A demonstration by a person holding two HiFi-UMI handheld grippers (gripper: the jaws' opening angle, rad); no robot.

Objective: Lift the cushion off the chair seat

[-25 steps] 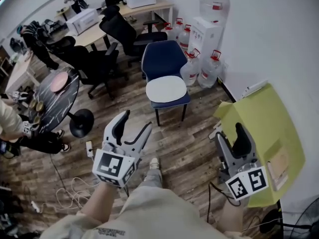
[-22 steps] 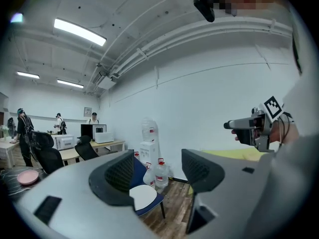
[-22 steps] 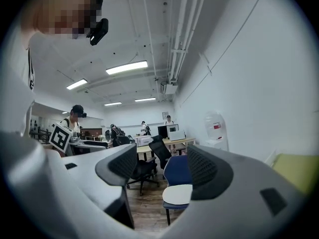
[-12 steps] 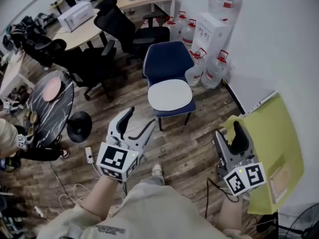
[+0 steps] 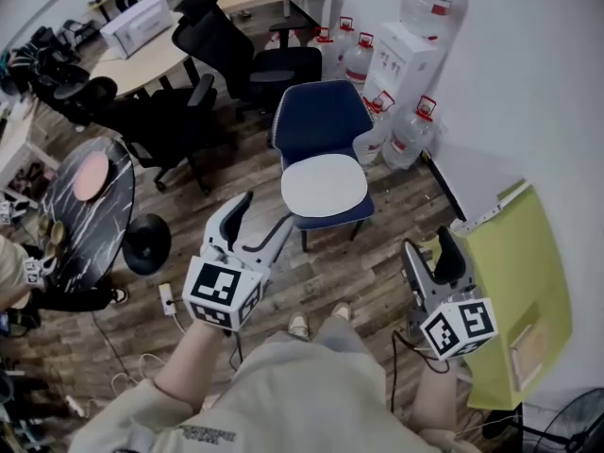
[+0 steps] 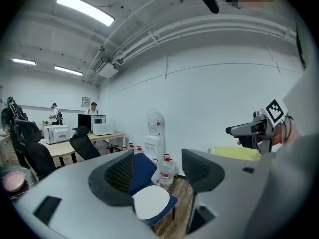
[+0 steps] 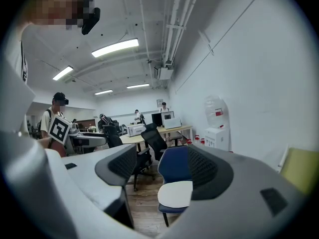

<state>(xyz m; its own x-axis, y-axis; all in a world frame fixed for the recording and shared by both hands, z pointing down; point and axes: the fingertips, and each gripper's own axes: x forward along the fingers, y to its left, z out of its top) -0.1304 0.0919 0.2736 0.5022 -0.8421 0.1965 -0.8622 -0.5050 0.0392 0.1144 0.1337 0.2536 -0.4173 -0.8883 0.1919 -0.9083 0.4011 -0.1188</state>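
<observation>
**Desk:** Where is the cushion in this one?

**Field:** The white cushion (image 5: 324, 185) lies flat on the seat of the blue chair (image 5: 319, 121). It covers most of the seat, with a strip of blue showing along the front edge. The chair stands on the wooden floor (image 5: 377, 253) near the white wall. Water bottles (image 5: 415, 130) and a dispenser (image 5: 408, 59) are just beside it on its right.

**Desk:** And the two tools?

**Field:** A person holds both out over the floor, pointed toward the chair and well apart from it. The left gripper (image 5: 264, 217) has its jaws spread wide with nothing between them. In its own view the chair and cushion show through the gap, far beyond the pads. The right gripper (image 5: 429, 251) also stands spread and empty, and the same chair is framed between its jaws. It hangs just beside a yellow panel (image 5: 514, 291) that leans by the wall.

**Desk:** What else is in the room?

**Field:** Black office chairs (image 5: 241, 55) crowd a desk behind the blue one. A round black table (image 5: 90, 206) sits at the left of the head view. The person's feet show on the floor between the two grippers.
</observation>
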